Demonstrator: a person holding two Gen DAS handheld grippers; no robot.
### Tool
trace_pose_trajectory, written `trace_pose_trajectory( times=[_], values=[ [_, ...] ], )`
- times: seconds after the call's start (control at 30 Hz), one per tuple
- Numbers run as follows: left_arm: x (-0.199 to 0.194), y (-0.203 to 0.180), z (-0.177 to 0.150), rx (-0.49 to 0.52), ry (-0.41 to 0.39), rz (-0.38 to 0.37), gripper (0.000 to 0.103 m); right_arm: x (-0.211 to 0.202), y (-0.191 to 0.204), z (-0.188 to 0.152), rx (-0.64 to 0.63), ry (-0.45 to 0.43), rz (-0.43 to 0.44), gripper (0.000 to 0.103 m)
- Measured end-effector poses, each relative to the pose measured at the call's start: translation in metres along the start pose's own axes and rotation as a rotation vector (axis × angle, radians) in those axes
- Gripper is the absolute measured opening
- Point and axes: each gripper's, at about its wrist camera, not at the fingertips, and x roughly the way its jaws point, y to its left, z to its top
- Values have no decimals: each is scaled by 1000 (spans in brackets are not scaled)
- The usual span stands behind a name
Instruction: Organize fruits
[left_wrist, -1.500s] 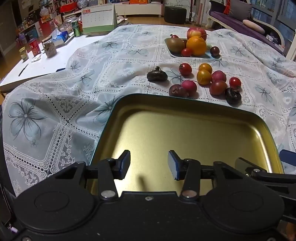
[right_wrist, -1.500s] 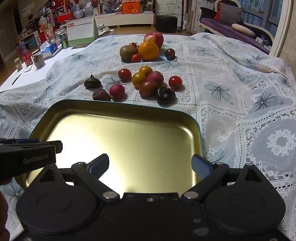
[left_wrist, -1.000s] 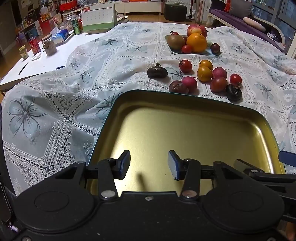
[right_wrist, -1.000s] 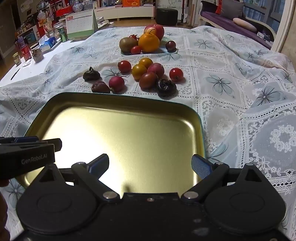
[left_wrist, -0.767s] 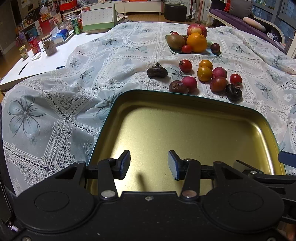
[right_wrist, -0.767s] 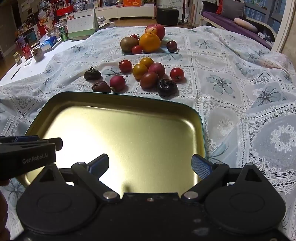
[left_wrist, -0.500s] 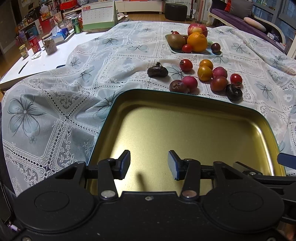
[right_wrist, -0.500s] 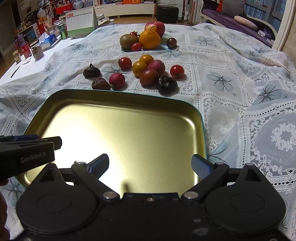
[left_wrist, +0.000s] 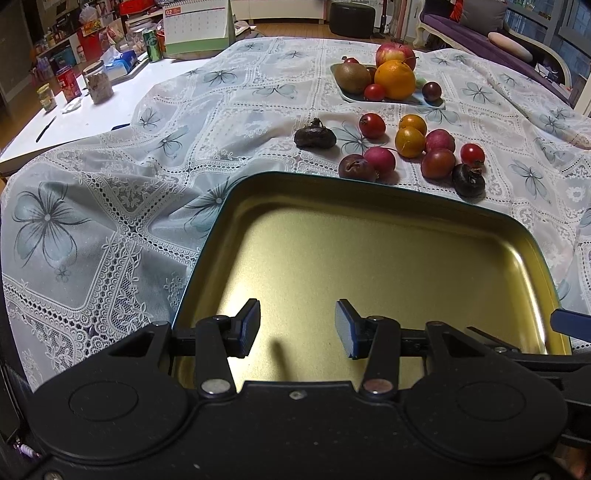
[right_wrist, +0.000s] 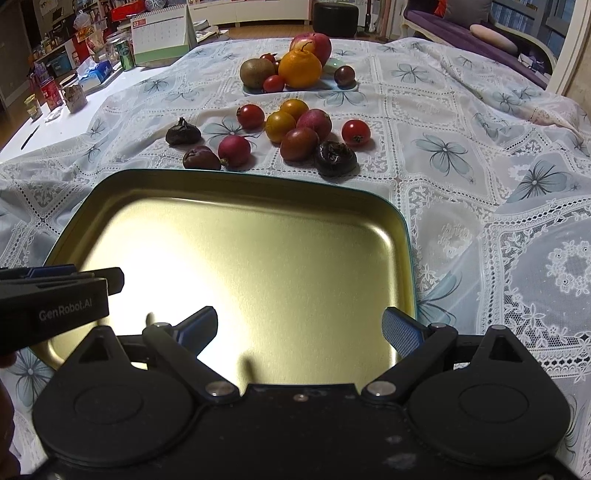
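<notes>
An empty gold tray (left_wrist: 369, 206) (right_wrist: 258, 192) with a teal rim lies on the lace tablecloth, right in front of both grippers. Several small loose fruits lie just beyond it: red tomatoes (right_wrist: 355, 132), yellow ones (right_wrist: 279, 126), a pink radish-like fruit (right_wrist: 233, 150) and dark wrinkled ones (right_wrist: 335, 158). A pale plate (right_wrist: 332, 88) further back holds an orange (right_wrist: 300, 68), a kiwi (right_wrist: 256, 72) and an apple (right_wrist: 314, 42). My left gripper (left_wrist: 297, 328) is open and empty over the tray's near edge. My right gripper (right_wrist: 299, 330) is wide open and empty over the tray's near right part.
A desk calendar (left_wrist: 197, 26), a green can (left_wrist: 152, 40), jars and boxes (left_wrist: 98, 81) stand at the far left on the bare white table. A purple sofa (left_wrist: 480, 29) is at the back right. The left gripper's body (right_wrist: 51, 299) shows at the right wrist view's left edge.
Both grippers have drifted slightly forward toward the fruits over the tray. Their jaws have not changed and nothing was picked up.
</notes>
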Motion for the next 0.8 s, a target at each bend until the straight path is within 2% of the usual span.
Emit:
trace_pose_trajectory(
  times=[0.8],
  values=[
    [4, 1, 0, -13, 27, -16, 53, 1, 1, 1, -10, 25, 10, 100]
  ],
)
